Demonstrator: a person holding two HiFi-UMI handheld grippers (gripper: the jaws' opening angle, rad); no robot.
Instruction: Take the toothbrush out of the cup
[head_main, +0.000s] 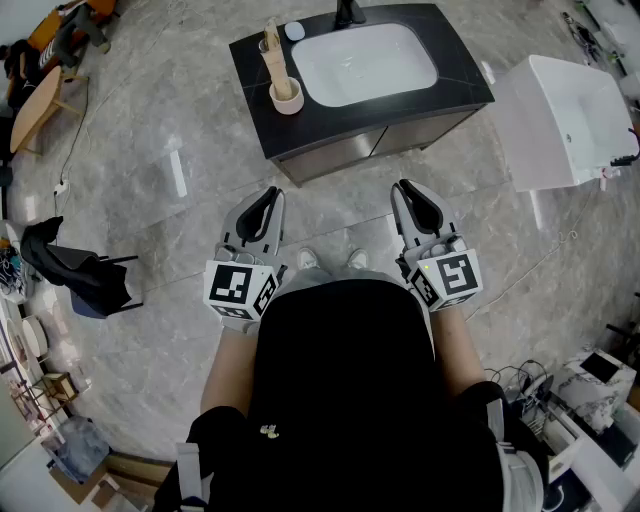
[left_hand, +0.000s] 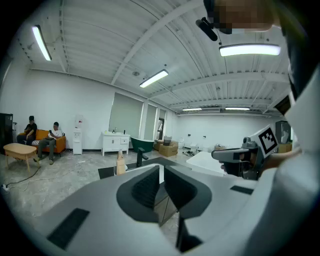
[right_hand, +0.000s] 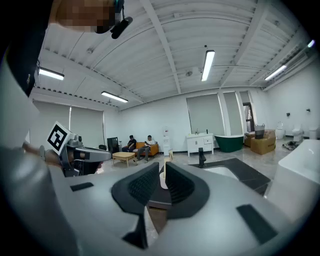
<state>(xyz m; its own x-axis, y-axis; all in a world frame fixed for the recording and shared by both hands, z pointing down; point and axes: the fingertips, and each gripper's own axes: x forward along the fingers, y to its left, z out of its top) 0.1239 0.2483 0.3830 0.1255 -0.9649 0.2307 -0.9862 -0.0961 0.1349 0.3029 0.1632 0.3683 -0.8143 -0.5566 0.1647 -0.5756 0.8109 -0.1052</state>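
A beige cup stands at the left end of a black vanity top, beside the white sink. A pale wooden-handled toothbrush stands upright in it. Both grippers hover over the floor in front of the vanity, well short of the cup. My left gripper is shut and empty, and so is my right gripper. In the left gripper view the cup shows left of the shut jaws. In the right gripper view the cup peeks through the slit between the jaws.
A black faucet stands behind the sink, with a small round blue item near it. A white tub sits to the right of the vanity. A chair with a dark jacket stands at the left. Two people sit on an orange sofa far off.
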